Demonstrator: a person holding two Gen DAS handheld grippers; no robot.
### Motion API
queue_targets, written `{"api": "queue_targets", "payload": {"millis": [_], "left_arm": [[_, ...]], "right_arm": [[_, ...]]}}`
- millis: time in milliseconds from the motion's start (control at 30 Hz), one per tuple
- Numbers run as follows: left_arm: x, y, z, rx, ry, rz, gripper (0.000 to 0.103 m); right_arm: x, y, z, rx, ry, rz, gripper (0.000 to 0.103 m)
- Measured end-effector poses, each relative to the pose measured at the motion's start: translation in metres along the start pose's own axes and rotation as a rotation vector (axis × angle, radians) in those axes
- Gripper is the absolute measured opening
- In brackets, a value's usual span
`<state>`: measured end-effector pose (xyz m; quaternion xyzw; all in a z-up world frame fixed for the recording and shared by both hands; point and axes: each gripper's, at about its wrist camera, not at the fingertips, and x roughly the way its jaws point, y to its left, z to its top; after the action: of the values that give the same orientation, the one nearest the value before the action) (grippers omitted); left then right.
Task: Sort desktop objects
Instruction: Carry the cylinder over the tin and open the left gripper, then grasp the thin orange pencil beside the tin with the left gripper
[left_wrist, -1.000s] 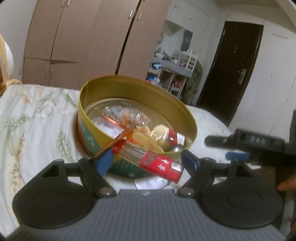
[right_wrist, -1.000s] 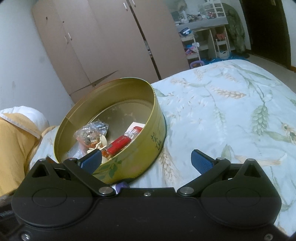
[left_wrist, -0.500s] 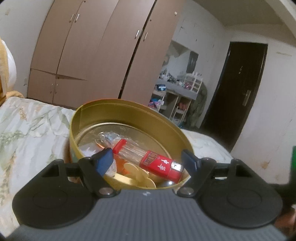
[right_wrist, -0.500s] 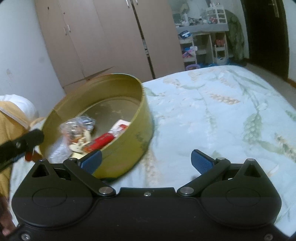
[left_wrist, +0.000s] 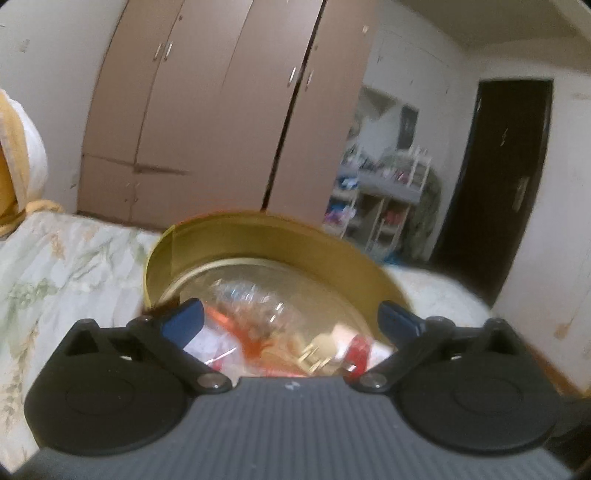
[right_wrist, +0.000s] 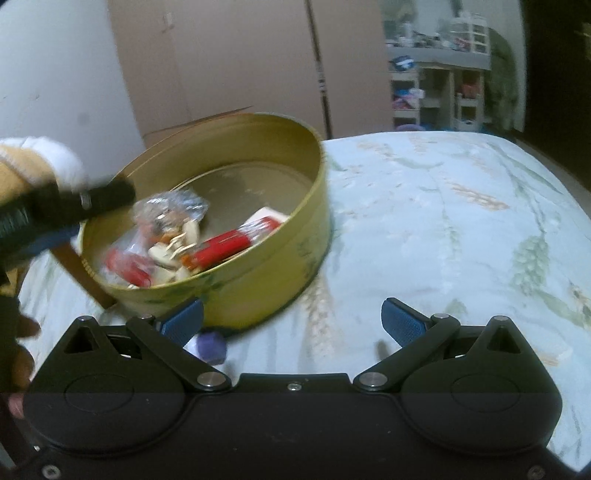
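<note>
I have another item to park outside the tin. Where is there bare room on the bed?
The bedspread right of the tin is bare to its far edge. It is crowded at the tin's near left: a purple block by its base and the left gripper over its left rim.

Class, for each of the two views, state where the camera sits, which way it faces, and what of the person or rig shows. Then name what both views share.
Left wrist: sits behind the left hand-held gripper, jaws opening, nothing between them; faces the gold tin, wardrobe beyond.
Right wrist: sits behind the open right hand-held gripper; faces the bedspread; a hand shows at the left edge.
Shared: the tin and its contents.
</note>
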<state>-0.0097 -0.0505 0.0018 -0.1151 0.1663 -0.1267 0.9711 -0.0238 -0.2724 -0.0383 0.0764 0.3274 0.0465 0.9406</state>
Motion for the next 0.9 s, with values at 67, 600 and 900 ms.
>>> {"api": "queue_targets", "payload": {"millis": [67, 600, 900], "left_arm": [[-0.012, 0.003, 0.006, -0.013, -0.044, -0.010, 0.103], [-0.015, 0.067, 0.006, -0.181, 0.107, 0.207, 0.103], [0.011, 0.049, -0.034, -0.024, 0.347, 0.283, 0.102]], "right_arm": [[0.002, 0.006, -0.001, -0.012, 0.007, 0.017, 0.103], [0.018, 0.038, -0.016, -0.171, 0.050, 0.069, 0.103], [0.022, 0.031, -0.016, -0.171, 0.056, 0.040, 0.103]]}}
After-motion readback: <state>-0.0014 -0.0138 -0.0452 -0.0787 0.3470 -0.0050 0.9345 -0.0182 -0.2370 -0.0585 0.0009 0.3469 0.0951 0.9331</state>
